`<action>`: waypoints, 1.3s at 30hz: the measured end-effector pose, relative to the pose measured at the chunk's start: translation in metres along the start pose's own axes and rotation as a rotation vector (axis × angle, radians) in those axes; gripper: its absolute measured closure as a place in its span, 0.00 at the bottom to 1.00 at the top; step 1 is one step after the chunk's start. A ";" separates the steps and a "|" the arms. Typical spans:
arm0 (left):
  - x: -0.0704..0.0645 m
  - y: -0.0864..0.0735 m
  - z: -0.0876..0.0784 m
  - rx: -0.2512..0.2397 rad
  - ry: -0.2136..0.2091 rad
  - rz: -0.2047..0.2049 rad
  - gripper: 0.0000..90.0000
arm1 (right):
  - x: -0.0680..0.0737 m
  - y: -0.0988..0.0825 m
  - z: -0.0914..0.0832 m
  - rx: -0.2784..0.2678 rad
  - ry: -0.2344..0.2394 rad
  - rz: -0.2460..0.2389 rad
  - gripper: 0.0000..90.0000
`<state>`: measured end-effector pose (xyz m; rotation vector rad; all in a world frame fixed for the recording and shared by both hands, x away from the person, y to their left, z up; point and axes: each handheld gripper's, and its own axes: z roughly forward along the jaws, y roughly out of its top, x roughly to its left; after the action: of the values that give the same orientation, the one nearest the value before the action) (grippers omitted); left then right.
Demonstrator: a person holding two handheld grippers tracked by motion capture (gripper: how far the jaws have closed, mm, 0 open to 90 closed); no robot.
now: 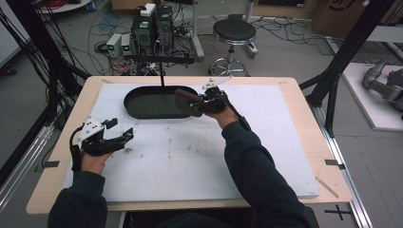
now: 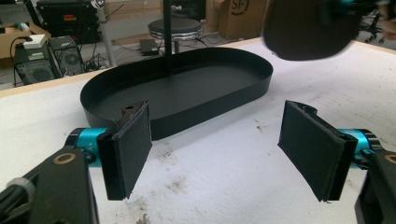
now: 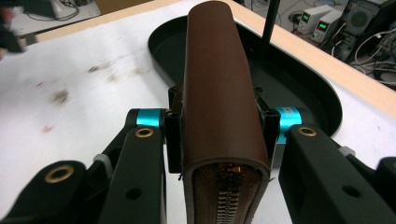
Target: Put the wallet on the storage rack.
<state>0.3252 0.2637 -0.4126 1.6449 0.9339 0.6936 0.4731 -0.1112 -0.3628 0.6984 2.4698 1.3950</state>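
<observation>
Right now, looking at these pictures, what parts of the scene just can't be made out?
- Brown zip wallet: its near end is cut off by the bottom edge of the right gripper view; the right hand-held gripper covers its sides.
- Black oval tray: the wallet hides part of its floor in the right gripper view.
- Thin black pole: its top leaves the left gripper view.

A wooden table (image 1: 294, 90) held a big white sheet (image 1: 199, 156) with small brown stains. A black oval tray (image 1: 147, 102) sat on the sheet's far side.
</observation>
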 end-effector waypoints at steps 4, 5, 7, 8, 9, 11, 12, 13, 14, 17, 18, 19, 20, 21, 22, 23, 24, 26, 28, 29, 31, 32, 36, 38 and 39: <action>0.000 0.000 0.001 0.000 -0.006 0.001 0.28 | -0.007 0.011 0.028 0.007 -0.016 0.015 0.72; 0.000 0.000 0.001 -0.002 -0.006 0.002 0.28 | -0.009 0.013 0.035 0.013 -0.020 0.025 0.72; 0.000 0.000 0.001 -0.003 -0.006 0.003 0.28 | -0.013 0.015 0.048 0.030 -0.027 0.043 0.72; 0.000 0.000 0.001 -0.003 -0.006 0.003 0.28 | -0.015 0.017 0.056 0.032 -0.030 0.048 0.72; 0.000 0.000 0.001 -0.004 -0.008 0.002 0.28 | -0.015 0.017 0.060 0.024 -0.036 0.047 0.72; 0.000 0.000 0.001 -0.006 -0.010 0.001 0.28 | -0.017 0.018 0.072 0.023 -0.029 0.075 0.72; 0.000 -0.001 0.002 -0.005 -0.009 0.000 0.28 | -0.018 0.018 0.077 0.024 -0.026 0.084 0.72; 0.001 -0.001 0.002 -0.001 -0.010 0.002 0.28 | -0.019 0.018 0.082 0.034 -0.022 0.092 0.72; 0.001 -0.001 0.002 -0.004 -0.009 0.001 0.28 | -0.019 0.018 0.088 0.044 -0.018 0.097 0.72; 0.001 -0.001 0.002 -0.004 -0.011 0.003 0.28 | -0.018 0.020 0.100 0.038 0.003 0.129 0.72; 0.001 -0.001 0.002 -0.004 -0.010 0.001 0.28 | -0.018 0.019 0.106 0.023 0.018 0.162 0.72; 0.001 -0.001 0.002 -0.002 -0.011 0.002 0.28 | -0.018 0.018 0.109 0.022 0.031 0.183 0.72; 0.001 -0.001 0.002 -0.003 -0.011 0.001 0.28 | -0.018 0.017 0.112 0.023 0.032 0.194 0.72; 0.001 -0.001 0.001 -0.004 -0.011 -0.001 0.28 | -0.019 0.015 0.115 0.029 0.033 0.207 0.72; 0.001 -0.001 0.001 -0.005 -0.011 0.000 0.28 | -0.020 0.013 0.117 0.039 0.031 0.219 0.72; 0.000 -0.001 0.001 -0.007 -0.011 -0.001 0.28 | -0.021 0.011 0.119 0.050 0.020 0.227 0.71; 0.000 -0.001 0.001 -0.007 -0.010 -0.001 0.28 | -0.022 0.009 0.120 0.064 0.007 0.235 0.70; 0.001 -0.001 0.001 -0.005 -0.010 0.001 0.28 | -0.024 0.008 0.118 0.063 -0.012 0.261 0.60; 0.001 -0.001 0.001 -0.003 -0.010 -0.001 0.28 | -0.026 0.011 0.113 0.052 -0.054 0.255 0.53; 0.001 -0.001 0.001 -0.003 -0.009 -0.001 0.28 | -0.027 0.013 0.109 0.050 -0.075 0.238 0.48; 0.001 -0.001 0.002 -0.002 -0.008 -0.001 0.28 | -0.029 0.017 0.101 0.049 -0.145 0.192 0.39; 0.001 -0.001 0.002 -0.001 -0.009 -0.001 0.28 | -0.030 0.018 0.097 0.059 -0.172 0.172 0.39; 0.000 -0.001 0.003 0.002 -0.011 0.001 0.28 | -0.033 0.022 0.079 0.070 -0.217 0.142 0.37; -0.001 -0.001 0.003 0.004 -0.014 0.002 0.28 | -0.035 0.023 0.067 0.060 -0.214 0.123 0.37; -0.001 -0.001 0.003 0.004 -0.014 0.001 0.28 | -0.036 0.024 0.058 0.049 -0.199 0.115 0.36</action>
<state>0.3274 0.2616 -0.4143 1.6516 0.9252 0.6805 0.5347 -0.0756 -0.3746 0.9545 2.3478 1.2383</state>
